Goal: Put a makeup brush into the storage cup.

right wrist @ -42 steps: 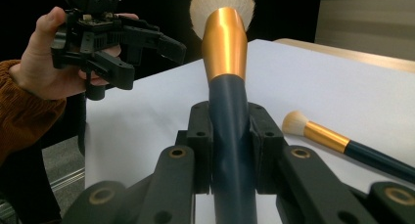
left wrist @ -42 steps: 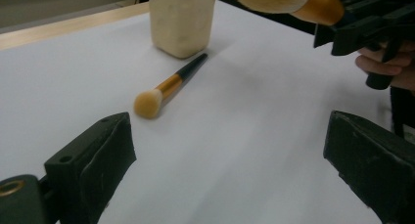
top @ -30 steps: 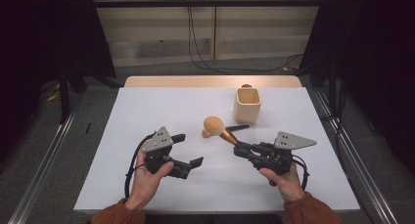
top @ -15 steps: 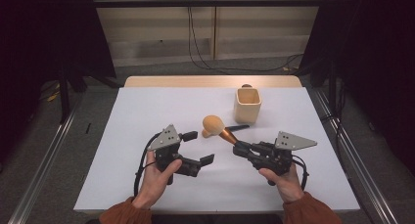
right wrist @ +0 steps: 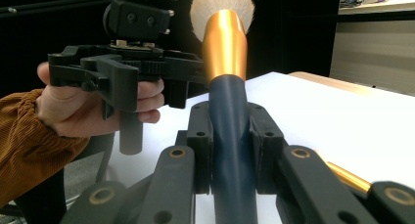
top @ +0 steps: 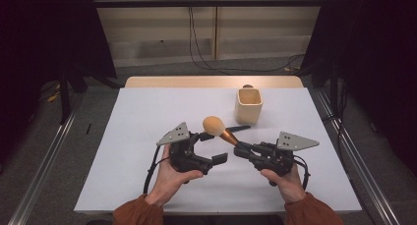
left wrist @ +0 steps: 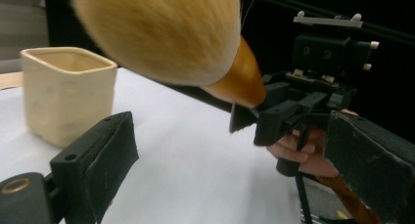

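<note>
A makeup brush with a fluffy tan head [top: 214, 125], gold ferrule and dark handle [right wrist: 230, 150] is held above the white table [top: 147, 112]. My right gripper [top: 243, 150] is shut on the handle, and the head points left and away. Its pads clamp the handle from both sides in the right gripper view [right wrist: 230, 131]. My left gripper [top: 213, 147] is open, its two jaws straddling the space just below and beside the brush head. In the left gripper view [left wrist: 230, 131] the head [left wrist: 161, 33] hangs above the gap, touching neither jaw.
A cream square cup [top: 249, 105] stands upright behind the brush, toward the back right; it also shows in the left gripper view [left wrist: 66, 92]. A slim dark and gold item [right wrist: 342, 177] lies on the table near the cup. The table's front edge is just below both hands.
My left gripper has slid to the right, closing in on the brush head. The right gripper and the brush have stayed where they were.
</note>
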The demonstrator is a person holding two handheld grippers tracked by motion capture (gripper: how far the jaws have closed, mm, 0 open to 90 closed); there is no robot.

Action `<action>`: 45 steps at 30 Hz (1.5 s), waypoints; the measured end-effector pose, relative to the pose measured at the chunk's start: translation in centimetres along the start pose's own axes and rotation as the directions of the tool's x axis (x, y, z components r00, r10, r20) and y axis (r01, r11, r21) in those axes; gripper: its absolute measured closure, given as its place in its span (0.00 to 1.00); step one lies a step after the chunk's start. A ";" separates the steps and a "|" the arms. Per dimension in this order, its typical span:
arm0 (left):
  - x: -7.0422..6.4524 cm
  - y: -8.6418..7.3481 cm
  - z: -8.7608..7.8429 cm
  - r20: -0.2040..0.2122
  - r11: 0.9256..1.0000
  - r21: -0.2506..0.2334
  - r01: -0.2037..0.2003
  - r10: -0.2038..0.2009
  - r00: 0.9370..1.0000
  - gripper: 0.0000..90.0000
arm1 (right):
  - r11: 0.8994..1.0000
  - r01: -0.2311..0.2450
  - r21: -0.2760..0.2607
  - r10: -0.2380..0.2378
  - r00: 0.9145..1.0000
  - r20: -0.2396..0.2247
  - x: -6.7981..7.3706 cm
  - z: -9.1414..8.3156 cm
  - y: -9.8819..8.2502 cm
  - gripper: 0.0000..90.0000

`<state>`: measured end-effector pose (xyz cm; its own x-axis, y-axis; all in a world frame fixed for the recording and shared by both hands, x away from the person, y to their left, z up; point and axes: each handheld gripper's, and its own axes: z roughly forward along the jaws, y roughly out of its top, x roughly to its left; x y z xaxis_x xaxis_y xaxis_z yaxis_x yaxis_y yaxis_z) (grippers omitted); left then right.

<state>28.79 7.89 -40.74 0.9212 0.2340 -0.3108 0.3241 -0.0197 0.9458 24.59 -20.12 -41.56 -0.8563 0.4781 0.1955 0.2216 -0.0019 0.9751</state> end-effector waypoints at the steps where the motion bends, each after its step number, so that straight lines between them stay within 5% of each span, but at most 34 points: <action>1: 0.0 0.0 0.2 0.002 1.000 -0.007 -0.007 0.007 1.000 0.10 | 1.000 0.002 0.001 -0.002 1.000 -0.004 0.0 0.0 0.0 0.84; 14: 0.6 0.1 1.3 0.094 0.996 -0.079 0.045 -0.038 0.995 0.39 | 1.000 -0.003 0.009 0.004 0.999 -0.039 -0.1 0.1 -0.2 0.84; 25: 1.1 -0.1 1.9 0.151 0.982 -0.146 0.120 -0.097 0.984 0.67 | 0.999 -0.026 -0.020 0.025 0.997 -0.068 -0.3 0.1 -0.4 0.84; 45: 0.8 0.4 1.5 0.141 0.993 -0.084 0.088 -0.076 0.987 0.73 | 0.999 -0.043 0.033 0.045 0.996 -0.075 -0.5 0.6 -0.5 0.81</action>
<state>30.02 6.59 -40.76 0.9152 0.0960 -0.3915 0.3847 0.0822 0.9194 25.16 -19.86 -42.21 -0.8781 0.4101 0.2466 0.2733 0.0068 0.9619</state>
